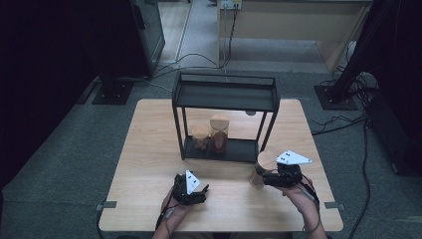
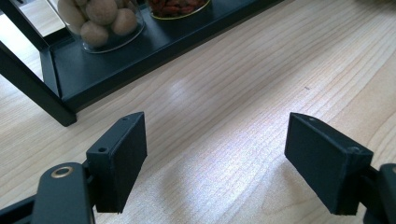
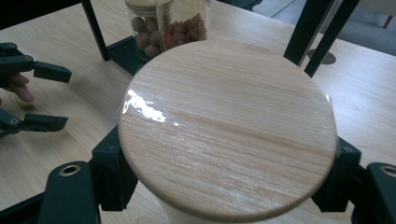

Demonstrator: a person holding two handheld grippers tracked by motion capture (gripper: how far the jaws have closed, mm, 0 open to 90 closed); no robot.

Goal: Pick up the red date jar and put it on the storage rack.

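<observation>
So the right gripper (image 3: 224, 177) has its jaws clamped on a jar with a round wooden lid (image 3: 227, 126), one jaw on each side just under the lid's rim. Ahead of those jaws sits the black rack (image 1: 225, 94), with two more jars (image 1: 211, 133) on its bottom shelf. The left gripper (image 2: 215, 158) hovers with its jaws spread wide, nothing but bare tabletop (image 2: 243, 84) between them, and the rack's corner is off ahead. No labels or writing I can read.

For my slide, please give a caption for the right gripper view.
Right gripper clamps a wooden-lidded jar before the black shelf.
</observation>
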